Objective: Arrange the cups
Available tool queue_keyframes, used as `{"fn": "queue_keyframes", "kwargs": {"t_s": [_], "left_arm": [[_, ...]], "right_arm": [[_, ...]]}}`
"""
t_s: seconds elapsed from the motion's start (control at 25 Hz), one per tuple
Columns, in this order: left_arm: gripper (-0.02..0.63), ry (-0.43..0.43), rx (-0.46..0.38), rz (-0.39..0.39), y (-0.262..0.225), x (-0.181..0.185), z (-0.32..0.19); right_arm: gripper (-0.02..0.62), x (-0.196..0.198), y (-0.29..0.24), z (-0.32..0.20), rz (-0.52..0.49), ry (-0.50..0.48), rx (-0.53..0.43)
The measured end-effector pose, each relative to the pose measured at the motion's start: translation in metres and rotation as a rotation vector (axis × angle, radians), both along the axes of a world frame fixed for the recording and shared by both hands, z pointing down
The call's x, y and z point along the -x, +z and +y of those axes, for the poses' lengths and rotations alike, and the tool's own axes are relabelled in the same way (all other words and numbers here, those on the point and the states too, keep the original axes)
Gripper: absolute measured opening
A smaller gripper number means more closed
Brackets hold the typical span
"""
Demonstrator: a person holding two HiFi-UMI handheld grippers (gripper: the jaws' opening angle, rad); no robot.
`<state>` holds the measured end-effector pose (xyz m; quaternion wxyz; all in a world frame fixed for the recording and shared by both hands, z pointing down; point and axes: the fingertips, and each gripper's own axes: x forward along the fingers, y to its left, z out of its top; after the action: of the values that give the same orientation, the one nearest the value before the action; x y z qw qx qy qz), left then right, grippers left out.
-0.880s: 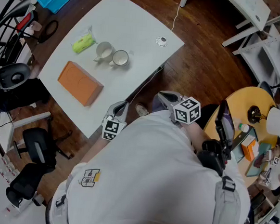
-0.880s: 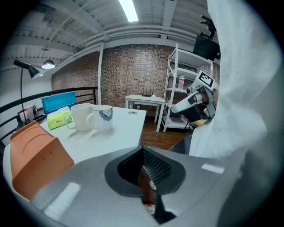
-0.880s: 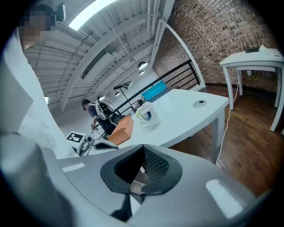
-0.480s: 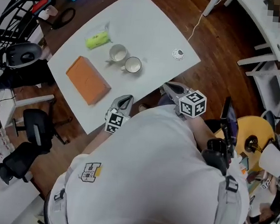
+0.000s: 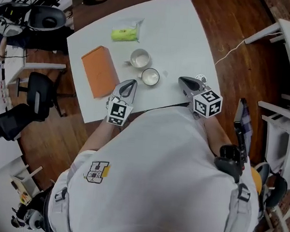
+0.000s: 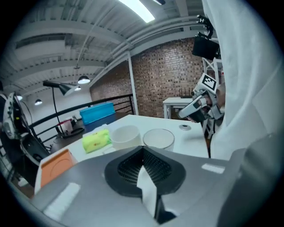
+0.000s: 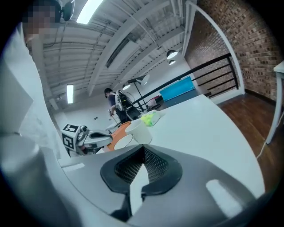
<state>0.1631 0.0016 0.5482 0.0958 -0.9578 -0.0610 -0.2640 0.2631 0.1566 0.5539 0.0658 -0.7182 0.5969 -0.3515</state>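
An orange box [image 5: 99, 72] lies flat at the left of the white table [image 5: 191, 31], near its front edge. Just right of the box the left gripper [image 5: 129, 83] hangs over the near edge. Its jaws are pressed together with nothing between them, and in the left gripper view they point toward the cups. Farther back a yellow-green packet [image 5: 124, 34] lies in clear wrap. The two cups stand upright in the middle of the table, mouths up: the white cup [image 5: 139, 58] sits farther back, its handle turned to the left, and the second cup [image 5: 150, 77] is nearer the person, just beside the left gripper's tip. They stand close together – whether they touch cannot be told. Across a strip of bare table, the right gripper [image 5: 182, 81] is likewise closed and holds nothing, its tip aimed at the cups from the right. A small round disc [image 5: 201, 78] lies on the table just beside it. A white cable [image 5: 230, 49] runs across the wooden floor toward the table's right edge.
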Motion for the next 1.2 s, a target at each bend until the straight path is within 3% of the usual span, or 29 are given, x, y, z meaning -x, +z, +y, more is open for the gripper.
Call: {"fn": "queue_keyframes", "kwargs": {"t_s": [0.16, 0.24, 0.32, 0.44, 0.56, 1.0, 1.2], "left_arm": [[0.001, -0.008, -0.166, 0.043, -0.015, -0.034, -0.039], [0.055, 0.037, -0.23, 0.029, -0.019, -0.049, -0.047], [0.144, 0.121, -0.251, -0.005, -0.018, -0.064, -0.044], [0.315, 0.264, -0.206, -0.068, -0.006, -0.076, -0.047], [0.415, 0.414, -0.18, -0.152, 0.01, -0.073, -0.056], [0.423, 0.784, -0.333, -0.371, 0.068, -0.078, -0.056], [0.459, 0.864, -0.384, -0.332, 0.064, -0.091, -0.045]], "right_arm": [[0.0, -0.015, 0.005, 0.0, -0.008, -0.055, -0.007], [0.0, -0.018, 0.008, 0.006, -0.013, -0.075, -0.004], [0.0, -0.02, 0.009, 0.015, -0.013, -0.075, -0.002], [0.0, -0.018, 0.006, 0.016, -0.013, -0.04, -0.003], [0.0, -0.011, 0.002, 0.013, -0.012, 0.006, -0.01], [0.0, -0.012, -0.002, 0.042, 0.015, 0.21, 0.033], [0.0, -0.002, -0.002, 0.041, 0.013, 0.249, 0.058]]}}
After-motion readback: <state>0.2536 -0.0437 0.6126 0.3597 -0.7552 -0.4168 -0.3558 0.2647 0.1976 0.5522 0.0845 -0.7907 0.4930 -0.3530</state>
